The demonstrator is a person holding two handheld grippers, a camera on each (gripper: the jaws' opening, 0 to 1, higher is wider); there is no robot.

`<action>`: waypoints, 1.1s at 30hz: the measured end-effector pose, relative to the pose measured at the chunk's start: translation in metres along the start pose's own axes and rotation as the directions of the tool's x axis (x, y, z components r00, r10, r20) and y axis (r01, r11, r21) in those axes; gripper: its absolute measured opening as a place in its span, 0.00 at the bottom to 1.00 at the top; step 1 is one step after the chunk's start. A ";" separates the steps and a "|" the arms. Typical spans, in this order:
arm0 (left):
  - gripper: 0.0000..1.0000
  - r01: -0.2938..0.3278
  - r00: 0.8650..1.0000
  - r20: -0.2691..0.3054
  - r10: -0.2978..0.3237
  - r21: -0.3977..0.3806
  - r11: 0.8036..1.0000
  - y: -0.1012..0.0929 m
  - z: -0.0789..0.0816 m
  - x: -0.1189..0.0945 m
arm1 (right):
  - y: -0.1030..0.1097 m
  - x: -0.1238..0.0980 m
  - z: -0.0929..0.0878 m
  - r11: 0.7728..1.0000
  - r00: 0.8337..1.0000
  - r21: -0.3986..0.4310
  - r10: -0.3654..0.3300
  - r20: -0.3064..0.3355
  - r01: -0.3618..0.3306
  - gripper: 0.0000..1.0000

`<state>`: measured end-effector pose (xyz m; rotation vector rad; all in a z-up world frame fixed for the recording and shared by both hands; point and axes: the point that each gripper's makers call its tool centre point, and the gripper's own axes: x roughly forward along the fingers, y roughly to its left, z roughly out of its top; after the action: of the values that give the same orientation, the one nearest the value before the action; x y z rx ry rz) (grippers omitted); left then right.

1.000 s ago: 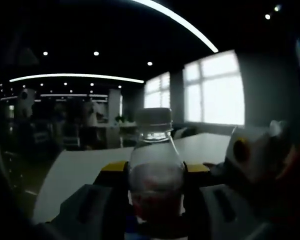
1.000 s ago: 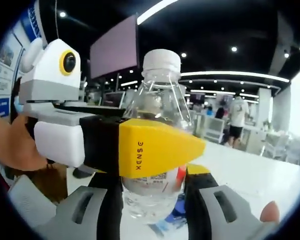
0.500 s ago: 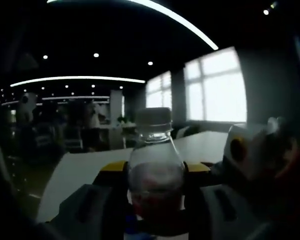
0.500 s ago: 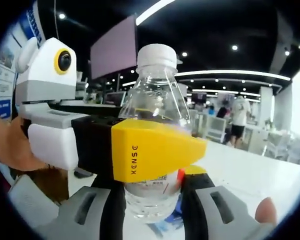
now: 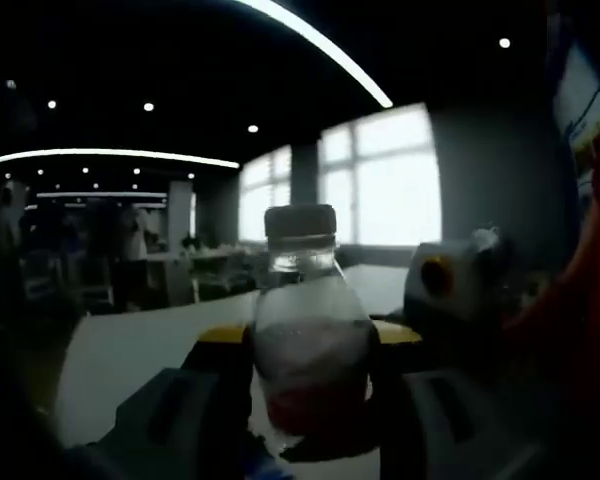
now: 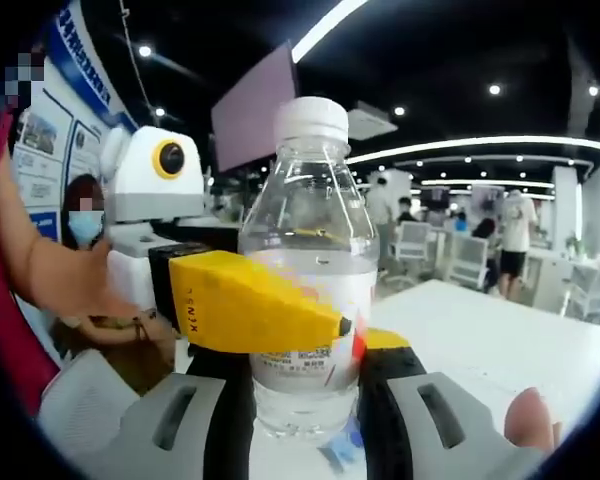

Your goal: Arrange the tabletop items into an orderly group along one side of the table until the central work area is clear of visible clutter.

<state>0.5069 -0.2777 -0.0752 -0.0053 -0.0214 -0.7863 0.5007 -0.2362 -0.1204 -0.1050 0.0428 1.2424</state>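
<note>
Above the white bench (image 6: 500,340), both tongs grip one clear water bottle (image 6: 308,300) upright. Left tongs (image 5: 310,345) clamp its lower body; right tongs (image 6: 305,350) clamp it too.

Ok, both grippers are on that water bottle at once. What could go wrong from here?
Two likely risks. The clear bottle is clamped by the right gripper low down while the left gripper pinches it from the side; if the hands pull apart unevenly, it could twist or slip. It also appears raised off the white table, so a release by both would probably drop or topple it.
</note>
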 end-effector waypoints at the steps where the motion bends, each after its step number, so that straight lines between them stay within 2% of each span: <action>1: 0.45 0.028 1.000 0.003 -0.028 -0.001 1.000 -0.003 0.001 -0.001 | 0.006 -0.002 0.003 0.999 0.999 0.020 0.035 0.007 -0.035 0.37; 3: 0.49 0.092 0.996 0.011 -0.091 -0.009 0.996 -0.012 0.001 -0.002 | 0.010 -0.006 0.008 0.998 0.998 0.022 0.066 0.020 -0.066 0.37; 4: 0.51 0.129 0.992 0.019 -0.129 -0.048 0.990 -0.017 0.003 -0.004 | 0.015 -0.007 0.010 0.995 0.995 0.027 0.094 0.030 -0.095 0.37; 5: 0.53 0.159 0.987 0.026 -0.158 -0.044 0.986 -0.020 0.004 -0.006 | 0.023 -0.010 0.014 0.990 0.989 0.029 0.138 0.042 -0.140 0.37; 6: 0.53 0.221 0.974 0.050 -0.219 -0.037 0.975 -0.030 0.009 -0.009 | 0.024 -0.011 0.014 0.988 0.988 0.032 0.147 0.042 -0.148 0.37; 7: 0.55 0.225 0.973 0.063 -0.223 -0.040 0.973 -0.030 0.013 -0.012 | 0.033 -0.015 0.015 0.978 0.978 0.028 0.204 0.038 -0.205 0.37; 8: 0.54 0.259 0.964 0.071 -0.256 -0.039 0.965 -0.033 0.016 -0.016 | 0.038 -0.017 0.016 0.972 0.972 0.030 0.230 0.039 -0.231 0.37; 9: 0.54 0.305 0.949 0.106 -0.296 -0.076 0.949 -0.039 0.024 -0.022 | 0.043 -0.019 0.017 0.966 0.966 0.026 0.256 0.044 -0.257 0.37; 10: 0.56 0.305 0.946 0.130 -0.296 -0.064 0.950 -0.038 0.029 -0.025 | 0.047 -0.022 0.018 0.958 0.959 0.043 0.280 0.044 -0.282 0.37; 11: 0.55 0.354 0.931 0.129 -0.342 -0.082 0.932 -0.043 0.031 -0.032 | 0.052 -0.024 0.018 0.949 0.950 0.047 0.310 0.045 -0.312 0.38; 12: 0.54 0.355 0.930 0.135 -0.343 -0.079 0.932 -0.042 0.033 -0.035 | 0.054 -0.026 0.019 0.946 0.946 0.037 0.321 0.049 -0.323 0.38; 13: 0.52 0.400 0.911 0.143 -0.386 -0.084 0.913 -0.048 0.037 -0.040 | 0.058 -0.027 0.019 0.941 0.941 0.030 0.336 0.043 -0.337 0.38; 14: 0.51 0.408 0.908 0.145 -0.393 -0.095 0.908 -0.048 0.038 -0.043 | 0.063 -0.029 0.019 0.930 0.930 0.025 0.365 0.041 -0.366 0.38; 15: 0.51 0.405 0.910 0.131 -0.394 -0.079 0.911 -0.048 0.037 -0.045 | 0.064 -0.030 0.019 0.930 0.930 0.026 0.366 0.038 -0.367 0.38; 16: 0.50 0.445 0.893 0.111 -0.435 -0.086 0.891 -0.055 0.034 -0.049 | 0.066 -0.030 0.019 0.927 0.927 0.026 0.374 0.035 -0.375 0.38; 17: 0.49 0.431 0.901 0.094 -0.424 -0.081 0.899 -0.054 0.032 -0.049 | 0.069 -0.031 0.018 0.920 0.920 0.021 0.390 0.029 -0.391 0.38; 18: 0.49 0.434 0.900 0.080 -0.429 -0.065 0.898 -0.056 0.030 -0.049 | 0.070 -0.031 0.018 0.920 0.920 0.015 0.392 0.026 -0.393 0.38; 19: 0.49 0.441 0.897 0.074 -0.436 -0.069 0.895 -0.057 0.029 -0.049 | 0.073 -0.031 0.016 0.914 0.914 0.017 0.405 0.016 -0.405 0.38; 22: 0.50 0.466 0.885 0.067 -0.461 -0.081 0.881 -0.066 0.026 -0.049 | 0.075 -0.030 0.015 0.911 0.911 0.010 0.412 0.008 -0.412 0.38; 28: 0.48 0.480 0.877 0.061 -0.476 -0.081 0.874 -0.071 0.023 -0.047 | 0.082 -0.033 0.017 0.899 0.899 0.012 0.437 0.015 -0.437 0.38; 33: 0.41 0.491 0.871 0.046 -0.489 -0.082 0.867 -0.073 0.020 -0.047 | 0.087 -0.035 0.015 0.889 0.889 0.001 0.457 0.006 -0.457 0.38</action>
<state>0.4218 -0.2954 -0.0564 -0.1000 -0.0091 -1.2993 0.4072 -0.2399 -0.1069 -0.0918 0.0665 1.7171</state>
